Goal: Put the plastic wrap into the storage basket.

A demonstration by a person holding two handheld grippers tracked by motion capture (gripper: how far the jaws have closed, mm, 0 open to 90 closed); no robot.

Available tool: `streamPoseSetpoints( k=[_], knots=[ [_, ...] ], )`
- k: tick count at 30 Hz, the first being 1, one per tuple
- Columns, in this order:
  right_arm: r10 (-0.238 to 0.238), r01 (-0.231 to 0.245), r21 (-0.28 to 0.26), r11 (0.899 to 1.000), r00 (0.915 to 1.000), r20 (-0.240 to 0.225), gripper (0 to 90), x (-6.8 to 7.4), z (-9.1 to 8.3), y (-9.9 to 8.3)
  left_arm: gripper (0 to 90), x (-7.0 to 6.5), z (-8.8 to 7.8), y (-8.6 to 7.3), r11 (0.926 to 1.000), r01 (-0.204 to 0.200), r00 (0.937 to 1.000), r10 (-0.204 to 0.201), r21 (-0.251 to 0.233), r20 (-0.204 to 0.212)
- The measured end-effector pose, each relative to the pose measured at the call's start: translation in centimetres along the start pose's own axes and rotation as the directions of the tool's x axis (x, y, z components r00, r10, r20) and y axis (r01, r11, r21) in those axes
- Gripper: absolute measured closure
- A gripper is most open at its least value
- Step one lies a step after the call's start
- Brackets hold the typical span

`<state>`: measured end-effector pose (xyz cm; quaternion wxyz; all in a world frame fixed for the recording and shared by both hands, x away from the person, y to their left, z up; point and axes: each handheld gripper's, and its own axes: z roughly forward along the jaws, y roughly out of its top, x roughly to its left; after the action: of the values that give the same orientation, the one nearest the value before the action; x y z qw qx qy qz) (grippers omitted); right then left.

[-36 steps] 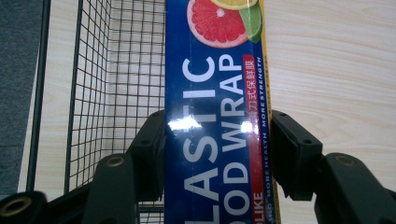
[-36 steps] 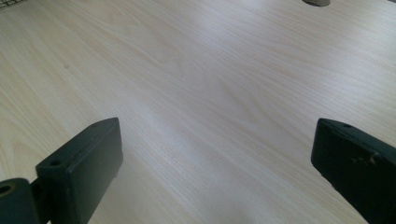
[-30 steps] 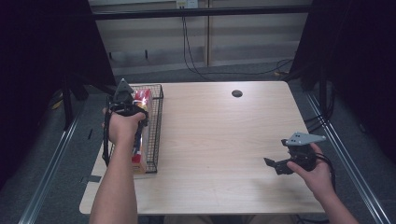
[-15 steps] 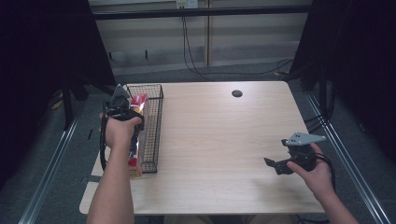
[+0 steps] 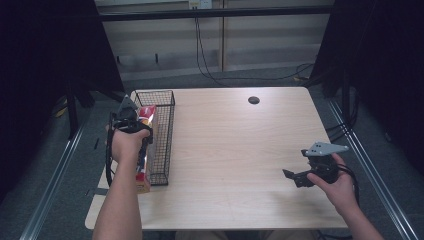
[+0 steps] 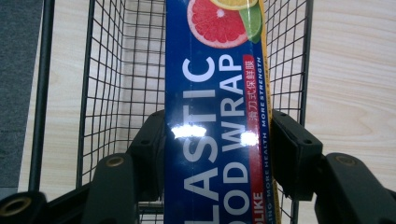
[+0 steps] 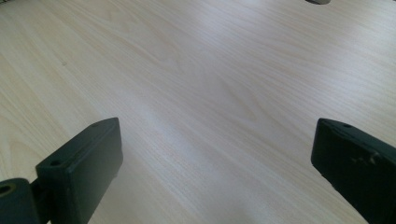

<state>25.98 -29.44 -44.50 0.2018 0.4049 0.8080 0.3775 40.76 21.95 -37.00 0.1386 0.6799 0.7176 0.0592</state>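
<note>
So since a second ago the left hand-held gripper (image 5: 129,116) has pulled back toward the person and lifted a bit, bringing the long blue cardboard box of plastic food wrap (image 6: 217,130) with it. The right hand-held gripper (image 5: 311,172) hasn't budged.

The left one has its jaws closed on the box, one pad on each long side, gripping across the narrow width, which I'd guess is the only sensible way to hold something that long. The box hangs lengthwise over the black wire mesh basket (image 5: 164,135) at the left edge of the pale wood counter (image 5: 235,150), near end sticking out past the basket toward the person. Can't tell if the far end is touching the mesh.

Box reads "PLASTIC FOOD WRAP" in big white letters, partly cut off, with "MORE HEALTH MORE STRENGTH" on a red strip, some Chinese text, and sliced citrus pictured on top.

The right gripper sits low over bare counter, jaws wide apart, holding nothing, looks parked out of the way.
</note>
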Motion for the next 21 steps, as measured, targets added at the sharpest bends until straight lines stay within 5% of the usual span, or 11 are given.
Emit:
streamPoseSetpoints(
  k=[21],
  knots=[
    [0.002,-0.002,0.005,1.0,1.0,-0.008,2.0,0.0,0.1,0.0,44.2,0.2,1.1,-0.1,0.9997,0.007,1.0,-0.007,0.021,0.001]
  ],
)
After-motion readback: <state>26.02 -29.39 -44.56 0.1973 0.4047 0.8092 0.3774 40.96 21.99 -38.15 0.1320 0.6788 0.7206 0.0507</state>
